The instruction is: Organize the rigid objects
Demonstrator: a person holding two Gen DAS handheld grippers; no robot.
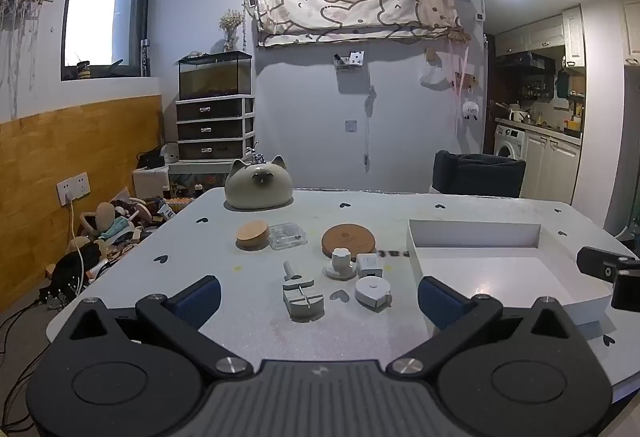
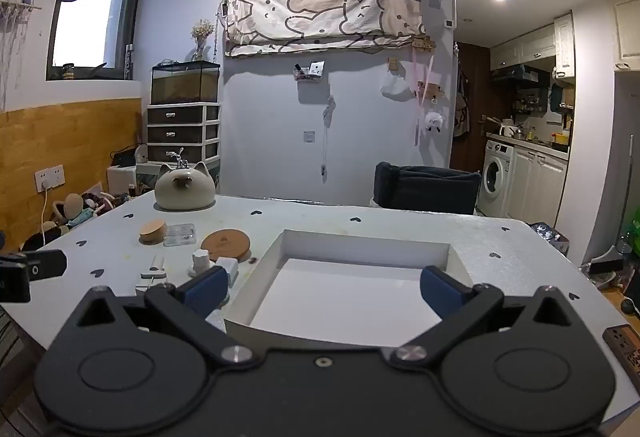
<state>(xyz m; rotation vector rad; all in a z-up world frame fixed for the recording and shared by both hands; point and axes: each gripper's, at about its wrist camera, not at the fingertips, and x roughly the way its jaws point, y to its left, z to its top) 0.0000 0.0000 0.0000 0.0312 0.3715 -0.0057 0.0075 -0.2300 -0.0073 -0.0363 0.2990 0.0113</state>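
Small rigid items lie on the white table: a grey slotted tool (image 1: 302, 297), a white tape measure (image 1: 373, 291), a white charger cube (image 1: 369, 264), a white knob (image 1: 340, 264), a cork coaster (image 1: 349, 240), a wooden lid (image 1: 252, 234) and a clear plastic box (image 1: 287, 235). My left gripper (image 1: 318, 301) hovers open over the table's near edge, the grey tool just ahead between its fingers, untouched. To the right stands an empty white tray (image 1: 472, 235). My right gripper (image 2: 324, 289) is open above the tray's (image 2: 364, 245) near side, holding nothing.
A cat-shaped ceramic pot (image 1: 258, 185) sits at the table's far left. A dark chair (image 2: 426, 187) stands behind the far edge. Toys and cables clutter the floor (image 1: 100, 237) to the left. A dark wooden object (image 2: 622, 349) lies at the table's right edge.
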